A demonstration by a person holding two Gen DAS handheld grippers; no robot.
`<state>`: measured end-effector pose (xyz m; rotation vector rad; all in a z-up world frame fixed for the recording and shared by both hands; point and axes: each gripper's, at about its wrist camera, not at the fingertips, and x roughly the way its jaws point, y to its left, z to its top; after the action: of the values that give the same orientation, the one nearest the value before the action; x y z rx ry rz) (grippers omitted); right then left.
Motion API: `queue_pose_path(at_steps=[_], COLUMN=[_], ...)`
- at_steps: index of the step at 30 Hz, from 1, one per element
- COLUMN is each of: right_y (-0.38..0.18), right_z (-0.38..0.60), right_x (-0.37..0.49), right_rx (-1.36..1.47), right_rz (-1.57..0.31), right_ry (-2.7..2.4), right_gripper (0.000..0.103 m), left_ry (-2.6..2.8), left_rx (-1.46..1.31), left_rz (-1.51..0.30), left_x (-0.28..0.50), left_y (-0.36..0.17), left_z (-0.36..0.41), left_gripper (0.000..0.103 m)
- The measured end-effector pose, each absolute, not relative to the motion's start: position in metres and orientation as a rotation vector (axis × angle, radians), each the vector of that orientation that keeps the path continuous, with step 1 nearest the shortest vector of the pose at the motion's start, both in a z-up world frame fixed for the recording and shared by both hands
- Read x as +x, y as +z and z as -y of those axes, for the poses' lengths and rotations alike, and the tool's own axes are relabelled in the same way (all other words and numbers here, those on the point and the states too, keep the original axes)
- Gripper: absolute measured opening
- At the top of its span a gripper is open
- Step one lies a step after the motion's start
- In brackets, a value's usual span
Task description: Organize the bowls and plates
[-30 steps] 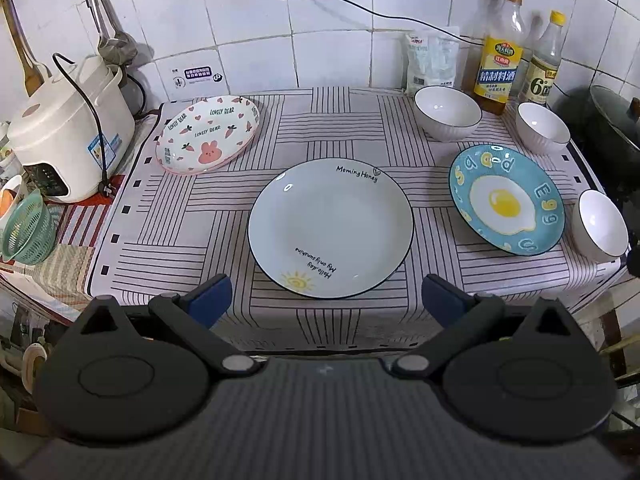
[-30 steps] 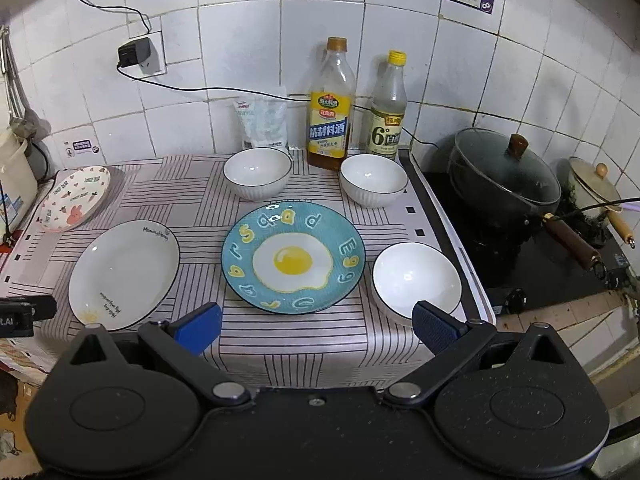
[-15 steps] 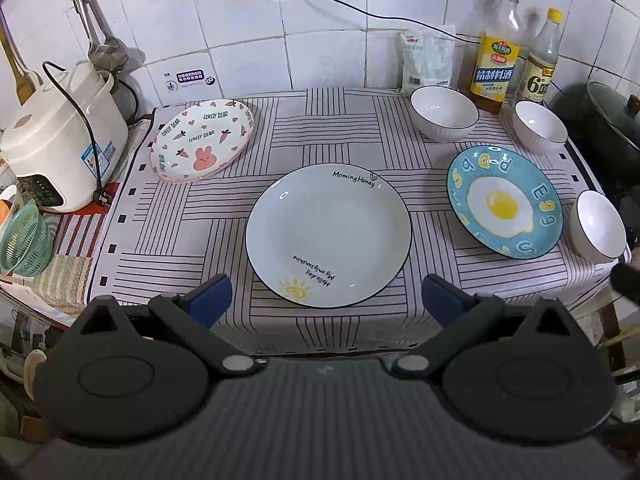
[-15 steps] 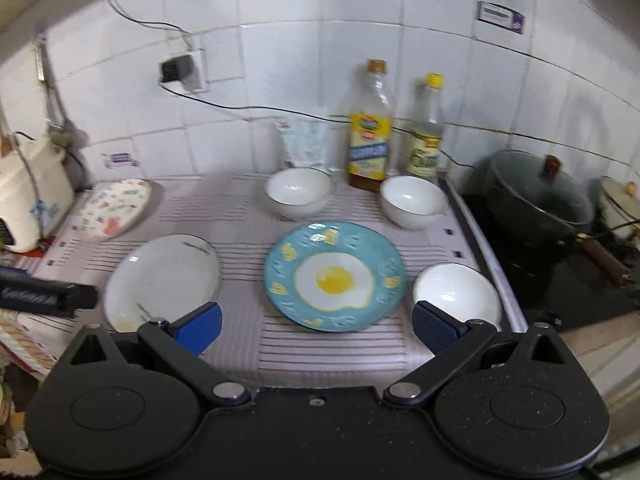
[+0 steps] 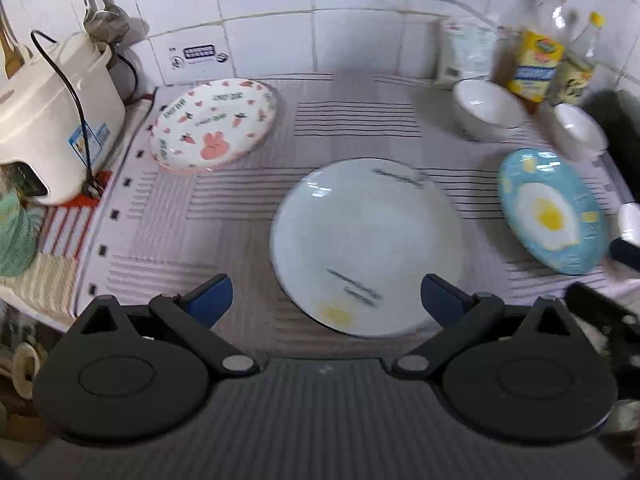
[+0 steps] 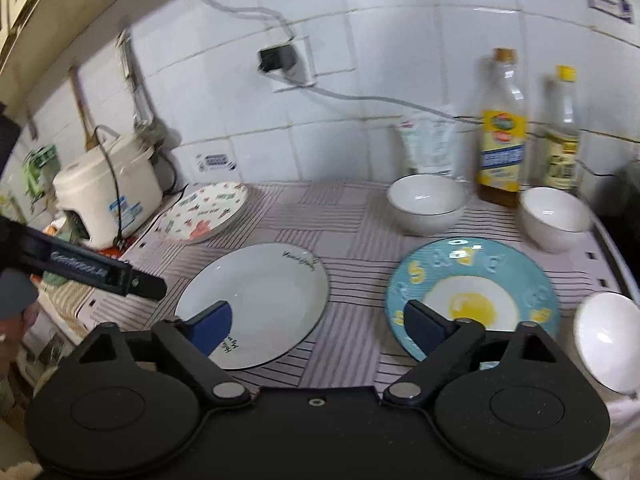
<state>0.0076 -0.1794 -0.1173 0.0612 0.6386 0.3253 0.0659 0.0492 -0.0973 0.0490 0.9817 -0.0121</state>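
Note:
A white plate (image 5: 368, 246) (image 6: 256, 300) lies mid-counter on the striped cloth (image 5: 240, 208). A blue egg-print plate (image 5: 550, 210) (image 6: 472, 292) lies to its right. A rabbit-print plate (image 5: 214, 124) (image 6: 206, 210) lies at the back left. Three white bowls stand at the right: two at the back (image 6: 426, 202) (image 6: 554, 216) and one at the front right (image 6: 608, 340). My left gripper (image 5: 326, 300) is open and empty, just before the white plate. My right gripper (image 6: 318, 324) is open and empty, above the gap between the white and blue plates.
A white rice cooker (image 5: 52, 120) (image 6: 106, 196) with a black cord stands at the left edge. Two bottles (image 6: 502, 132) (image 6: 560, 132) and a white bag (image 6: 428, 148) stand against the tiled wall. A dark pot (image 5: 620, 128) sits on the stove at the right.
Both grippers moved forward and leftward over the counter, still open. The right one now sits low between the white and blue plates. No dish has moved.

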Motion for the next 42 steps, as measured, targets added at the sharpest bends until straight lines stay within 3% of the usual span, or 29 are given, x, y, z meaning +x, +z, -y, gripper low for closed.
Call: queue_pose_path(at_steps=[4, 6, 11, 19, 22, 23, 24, 26, 35, 42], right_y=[-0.145, -0.159, -0.187, -0.199, -0.199, -0.201, -0.202, -0.202, -0.223, -0.228], right_z=[0.164, 0.157, 0.142, 0.133, 0.129, 0.129, 0.131, 0.132, 0.127, 0.127], right_x=[0.028, 0.04, 0.057, 0.084, 0.095, 0.099, 0.101, 0.101, 0.089, 0.086], right_rx=[0.067, 0.076, 0.086, 0.175, 0.158, 0.167, 0.188, 0.212, 0.236, 0.238], right_rz=[-0.687, -0.731, -0.81, -0.882, -0.88, -0.893, -0.903, -0.899, -0.881, -0.812], right_ry=[0.38, 0.402, 0.392, 0.298, 0.281, 0.279, 0.285, 0.278, 0.324, 0.338], right_gripper=[0.085, 0.074, 0.07, 0.069, 0.054, 0.046, 0.044, 0.044, 0.041, 0.042], left_ry=[0.025, 0.039, 0.03, 0.001, 0.015, -0.006, -0.038, -0.082, -0.184, -0.232], left_rx=[0.052, 0.033, 0.031, 0.042, 0.059, 0.048, 0.039, 0.014, 0.115, -0.013], left_rz=[-1.016, -1.042, -1.048, -1.087, -1.079, -1.101, -1.134, -1.15, -1.167, -1.169], left_x=[0.096, 0.108, 0.123, 0.145, 0.158, 0.161, 0.165, 0.167, 0.161, 0.173], left_y=[-0.134, -0.149, -0.174, -0.198, -0.198, -0.199, -0.2, -0.199, -0.203, -0.211], left_z=[-0.073, -0.082, -0.088, -0.094, -0.098, -0.099, -0.099, -0.098, -0.087, -0.104], left_gripper=[0.098, 0.09, 0.071, 0.067, 0.059, 0.049, 0.038, 0.027, 0.024, 0.027])
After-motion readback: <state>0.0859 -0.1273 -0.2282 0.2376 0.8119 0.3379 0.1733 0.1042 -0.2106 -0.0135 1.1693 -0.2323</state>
